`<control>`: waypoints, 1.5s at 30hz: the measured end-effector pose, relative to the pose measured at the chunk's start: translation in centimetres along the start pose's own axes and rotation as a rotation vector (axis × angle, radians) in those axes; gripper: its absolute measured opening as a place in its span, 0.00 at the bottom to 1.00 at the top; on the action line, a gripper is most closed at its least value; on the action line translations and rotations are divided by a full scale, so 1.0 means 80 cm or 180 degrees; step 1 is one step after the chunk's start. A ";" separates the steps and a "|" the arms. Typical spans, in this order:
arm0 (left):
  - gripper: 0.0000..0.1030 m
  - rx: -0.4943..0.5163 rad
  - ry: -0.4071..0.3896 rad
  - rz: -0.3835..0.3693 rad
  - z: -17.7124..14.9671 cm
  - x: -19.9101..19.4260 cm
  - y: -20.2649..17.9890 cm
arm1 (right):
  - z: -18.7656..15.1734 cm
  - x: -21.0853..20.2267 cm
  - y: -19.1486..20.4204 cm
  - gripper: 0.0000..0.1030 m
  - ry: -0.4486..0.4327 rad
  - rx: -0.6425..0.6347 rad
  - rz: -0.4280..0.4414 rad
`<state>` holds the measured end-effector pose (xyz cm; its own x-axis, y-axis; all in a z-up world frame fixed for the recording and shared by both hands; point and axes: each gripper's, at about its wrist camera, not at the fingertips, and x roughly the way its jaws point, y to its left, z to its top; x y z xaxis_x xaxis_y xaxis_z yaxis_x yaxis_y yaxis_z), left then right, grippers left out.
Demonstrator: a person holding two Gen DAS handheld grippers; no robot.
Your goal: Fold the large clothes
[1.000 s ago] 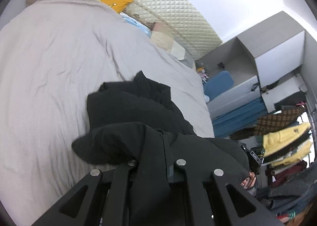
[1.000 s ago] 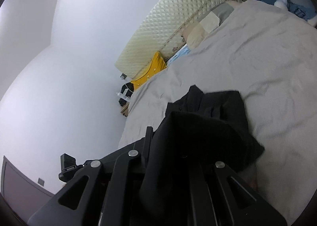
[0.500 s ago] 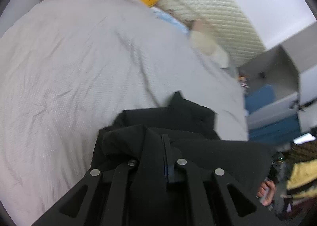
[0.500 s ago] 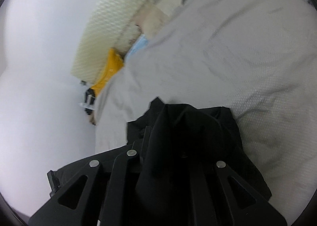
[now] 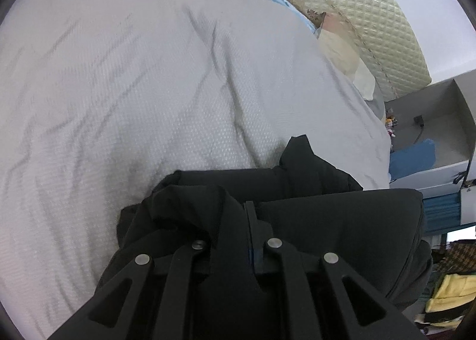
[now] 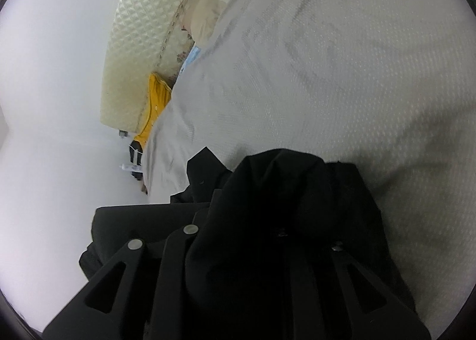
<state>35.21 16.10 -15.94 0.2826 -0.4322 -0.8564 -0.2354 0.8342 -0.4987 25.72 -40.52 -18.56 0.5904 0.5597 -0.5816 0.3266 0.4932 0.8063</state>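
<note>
Both grippers have carried the black coat (image 5: pixel 327 215) down onto the bed (image 5: pixel 148 87); the left gripper (image 5: pixel 238 221) pinches it, while the right gripper (image 6: pixel 267 238) has just been opening, starting release.

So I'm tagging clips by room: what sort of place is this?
Most likely a bedroom: a bed with a grey cover, a quilted cream headboard, and pillows along it.

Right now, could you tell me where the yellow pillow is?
The yellow pillow sits at the head of the bed, wedged between the quilted headboard and the grey bedspread; the left wrist view catches it at top centre.
</note>
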 end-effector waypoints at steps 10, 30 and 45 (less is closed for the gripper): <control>0.47 -0.0515 0.0157 -0.0336 -0.043 -0.066 0.017 | -0.025 -0.041 0.014 0.68 -0.0028 -0.0059 0.0405; 0.84 0.1610 -0.1097 0.0308 -0.223 -0.161 -0.164 | -0.169 -0.139 0.177 0.95 -0.1297 -0.1873 -0.0827; 0.86 0.1928 -0.1047 0.0747 -0.151 0.017 -0.196 | -0.162 0.024 0.147 0.96 -0.0572 -0.2174 -0.1246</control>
<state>28.05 -1.73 -10.89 0.5753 -0.1727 -0.7995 0.2051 0.9767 -0.0634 21.09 -25.02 -11.63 0.6552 0.1750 -0.7349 0.0454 0.9619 0.2696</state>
